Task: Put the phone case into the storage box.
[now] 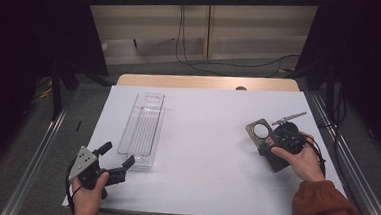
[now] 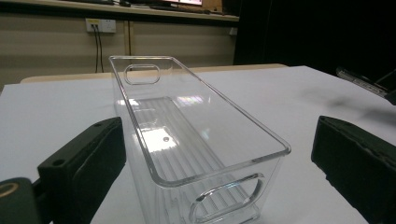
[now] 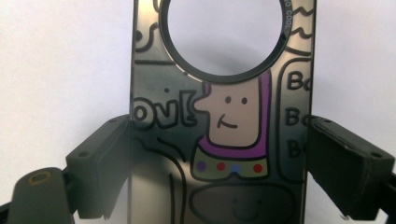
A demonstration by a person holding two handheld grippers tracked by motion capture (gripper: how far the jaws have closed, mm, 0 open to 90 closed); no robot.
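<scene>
The left gripper (image 1: 117, 159) has its fingers spread either side of the clear bin's (image 2: 196, 135) near end, while the right gripper (image 3: 219, 158) pinches a cartoon-printed phone case (image 3: 224, 140).

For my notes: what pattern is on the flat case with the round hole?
Black-outlined cartoon doodles on dark grey; right gripper view.

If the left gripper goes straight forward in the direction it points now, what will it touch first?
Most likely the near end wall of the clear plastic bin, with its handle cut-out. It stands directly ahead of the left gripper, between the open jaws. How far remains is hard to judge; in the high view a small gap shows.
</scene>
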